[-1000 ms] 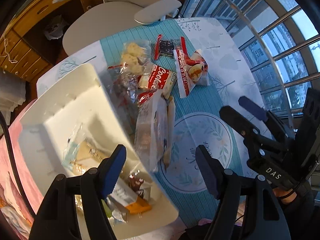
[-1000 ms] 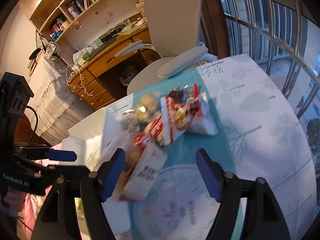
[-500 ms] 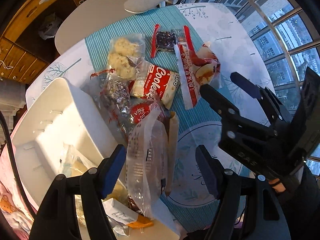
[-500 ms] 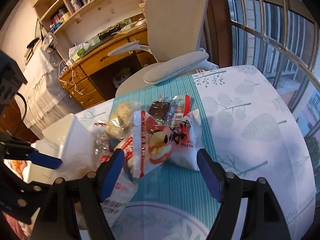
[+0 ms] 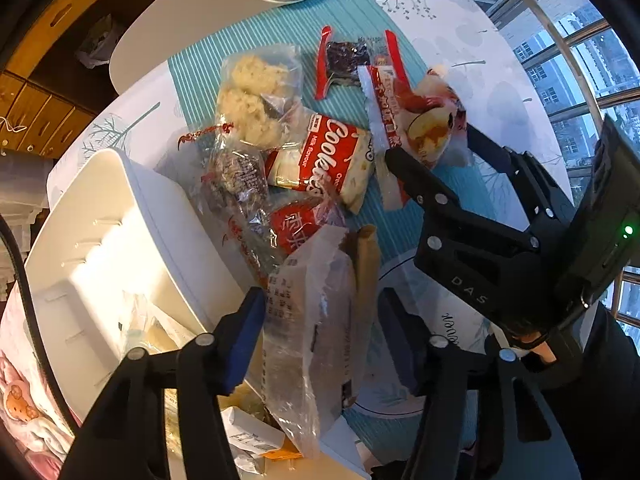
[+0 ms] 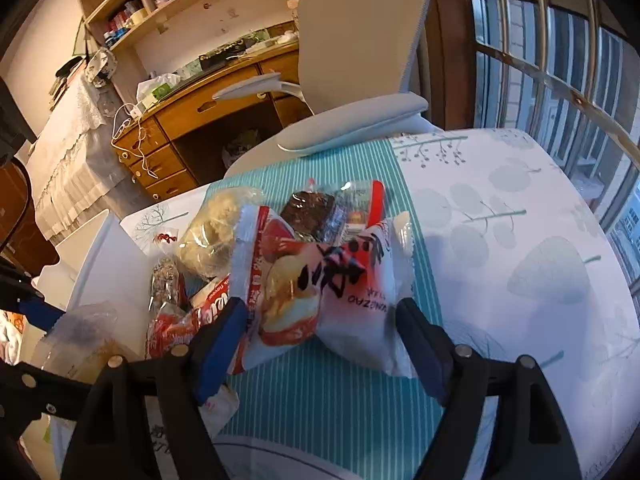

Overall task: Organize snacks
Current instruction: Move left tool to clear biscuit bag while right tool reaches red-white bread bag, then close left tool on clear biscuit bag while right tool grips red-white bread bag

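As both hand-held tools drop toward the snack pile, the left gripper [image 5: 320, 332] has just been closing, its blue jaws now flanking the clear crinkly plastic pouch [image 5: 312, 336] that leans on the near wall of the white plastic bin [image 5: 132, 216]; contact isn't clear. The right gripper [image 6: 316, 348] stays spread wide, now straddling the white-and-red cake packet [image 6: 320, 284], further from the bin, beyond the red Cooleris packet [image 5: 328, 160]. Looks like two pickups starting: pouch first, packet next.

Left gripper [image 5: 320, 332] closing around clear snack bag [image 5: 312, 320].
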`<state>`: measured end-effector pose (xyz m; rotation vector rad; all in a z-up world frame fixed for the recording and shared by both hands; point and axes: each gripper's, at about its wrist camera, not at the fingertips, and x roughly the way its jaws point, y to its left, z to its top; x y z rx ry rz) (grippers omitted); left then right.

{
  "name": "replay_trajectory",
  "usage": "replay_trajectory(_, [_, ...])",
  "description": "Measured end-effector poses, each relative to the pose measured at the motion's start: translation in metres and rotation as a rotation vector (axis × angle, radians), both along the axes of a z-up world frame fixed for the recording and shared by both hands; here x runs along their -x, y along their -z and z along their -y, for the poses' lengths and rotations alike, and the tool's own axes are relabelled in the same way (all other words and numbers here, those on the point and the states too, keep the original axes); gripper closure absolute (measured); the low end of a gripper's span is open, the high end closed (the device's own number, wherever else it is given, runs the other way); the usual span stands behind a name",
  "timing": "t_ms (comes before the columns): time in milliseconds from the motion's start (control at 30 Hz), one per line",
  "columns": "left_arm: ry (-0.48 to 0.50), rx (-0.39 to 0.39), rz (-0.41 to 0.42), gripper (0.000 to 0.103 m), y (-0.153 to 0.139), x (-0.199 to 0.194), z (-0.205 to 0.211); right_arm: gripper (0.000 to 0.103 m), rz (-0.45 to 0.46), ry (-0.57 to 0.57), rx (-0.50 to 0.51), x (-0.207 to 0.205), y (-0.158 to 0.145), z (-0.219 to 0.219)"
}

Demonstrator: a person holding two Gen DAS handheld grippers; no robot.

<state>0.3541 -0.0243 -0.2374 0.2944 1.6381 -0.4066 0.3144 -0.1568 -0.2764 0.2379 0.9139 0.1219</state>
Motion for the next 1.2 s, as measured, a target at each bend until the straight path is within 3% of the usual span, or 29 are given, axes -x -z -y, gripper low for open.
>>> replay_trajectory(233, [-0.014,-0.014,-0.005,0.060,0.008,-0.004,-0.004,0.025,0.017,-0.004,-0.001,0.000,0.002,0.000])
replay_trajectory(533, [-0.034,-0.017,0.013,0.067,0.006,0.003,0.002,0.035,0.019,-0.010,0.015,0.002,0.000,0.001])
replay_trajectory(967, [-0.112,0.030,0.008,0.070,-0.017,0.020,-0.011,0.042,-0.011,-0.011,-0.014,0.005,-0.006,0.003])
replay_trajectory(1200, [-0.141,0.063,0.046,0.070,-0.048,0.032,-0.017,0.045,-0.011,-0.011,-0.040,0.013,-0.016,0.003])
